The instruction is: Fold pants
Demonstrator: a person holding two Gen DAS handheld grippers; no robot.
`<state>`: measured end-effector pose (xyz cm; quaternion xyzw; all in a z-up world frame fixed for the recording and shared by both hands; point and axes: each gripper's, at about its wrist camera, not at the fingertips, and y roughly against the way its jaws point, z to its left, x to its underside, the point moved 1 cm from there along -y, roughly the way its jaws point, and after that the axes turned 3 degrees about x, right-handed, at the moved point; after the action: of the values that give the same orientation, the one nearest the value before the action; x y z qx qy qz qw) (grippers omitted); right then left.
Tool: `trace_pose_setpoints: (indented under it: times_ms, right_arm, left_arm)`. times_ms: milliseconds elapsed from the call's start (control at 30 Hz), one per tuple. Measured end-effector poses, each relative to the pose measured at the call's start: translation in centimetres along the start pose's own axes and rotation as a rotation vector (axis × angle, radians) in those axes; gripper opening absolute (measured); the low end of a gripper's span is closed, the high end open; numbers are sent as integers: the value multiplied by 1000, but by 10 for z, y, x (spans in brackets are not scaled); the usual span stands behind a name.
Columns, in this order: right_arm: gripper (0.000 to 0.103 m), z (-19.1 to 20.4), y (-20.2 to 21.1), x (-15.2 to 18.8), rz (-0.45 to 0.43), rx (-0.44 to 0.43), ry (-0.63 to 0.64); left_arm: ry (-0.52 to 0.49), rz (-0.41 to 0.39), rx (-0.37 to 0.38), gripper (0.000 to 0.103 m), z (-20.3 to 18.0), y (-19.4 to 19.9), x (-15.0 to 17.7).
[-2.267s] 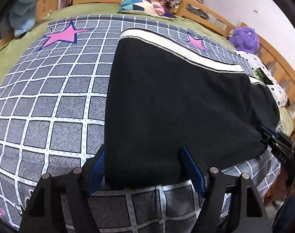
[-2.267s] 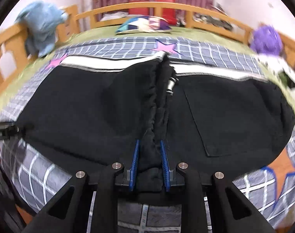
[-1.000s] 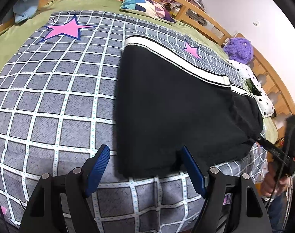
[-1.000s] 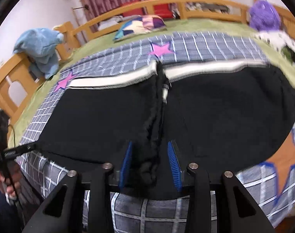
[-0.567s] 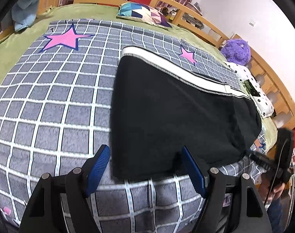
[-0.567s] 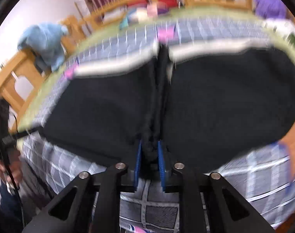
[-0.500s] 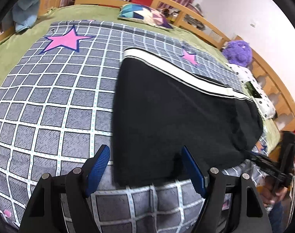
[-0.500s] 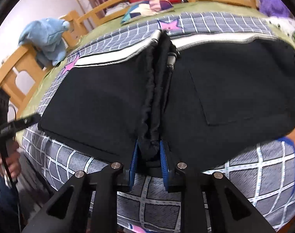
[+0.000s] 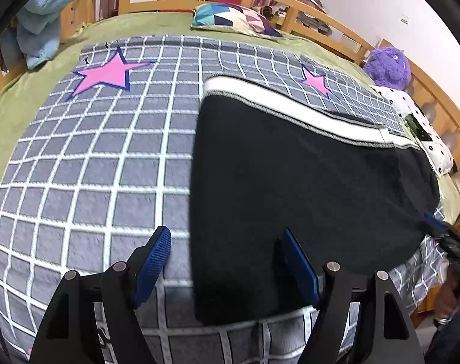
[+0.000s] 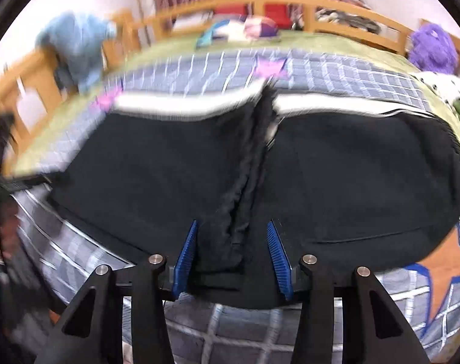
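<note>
Grey checked bedding [image 9: 87, 163] with pink stars covers the wooden-railed bed that carries the black pants [image 9: 290, 188]. At the pants' near corner the left hand-held gripper [image 9: 227, 261] has its blue fingers spread wide, straddling the fabric edge without pinching it. At the pants' bunched middle ridge the right hand-held gripper [image 10: 231, 253] also stands apart, the fold loose between its fingers. Beyond the pants' white waistband [image 9: 290, 103] lies a patchwork pillow [image 9: 236, 18].
</note>
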<state>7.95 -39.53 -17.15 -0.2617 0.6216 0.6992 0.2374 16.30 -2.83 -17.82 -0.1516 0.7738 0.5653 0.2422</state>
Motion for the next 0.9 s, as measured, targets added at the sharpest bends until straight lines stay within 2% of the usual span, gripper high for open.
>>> trace_pose_setpoints:
  times_ms: [33,67,133,200,233,367,467,600,667,733,767,800,833,867,900]
  right_arm:
    - [51,-12,13,-1,-38,6,-23]
    - [55,-33,29,-2,-97,90,-49]
    - [61,-63,43,-1,-149,226,-82]
    - [64,-109,48,1,-165,374,-174]
    - [64,-128,46,2,-158,396,-227]
    - [64,-202,14,5,-81,340,-469]
    - [65,-229,-11,11,-60,258,-571]
    - [67,-239,-29,3,-89,240,-594]
    - [70,-238,-36,-5,-94,226,-594]
    - [64,-245,-41,-6,-101,210,-598]
    - [46,-244,-42,-6,-113,202,-596]
    - [33,-243,-43,-7,-117,213,-593]
    - [27,-241,-44,-9,-112,209,-592]
    - [17,-238,-41,-11,-116,194,-587]
    - [15,-233,-37,-13,-127,207,-585]
  left_arm:
    - [4,-8,-4,73,0,1,-3]
    - [6,-16,-5,73,1,0,-7]
    - [5,-30,5,73,0,-1,-11]
    - [14,-35,33,73,-1,-5,-18]
    - [20,-22,47,73,-1,-11,-22]
    - [41,17,41,73,-1,-34,-33]
    - [94,59,82,73,10,-53,-39]
    - [110,52,135,73,18,-61,-50]
    - [100,73,156,73,18,-68,-57]
    - [104,69,181,73,18,-73,-60]
    - [113,63,205,72,17,-76,-61]
    - [127,60,212,65,17,-79,-61]
    - [131,59,195,44,14,-80,-61]
    - [115,60,184,35,10,-79,-62]
    - [96,53,190,19,7,-75,-64]
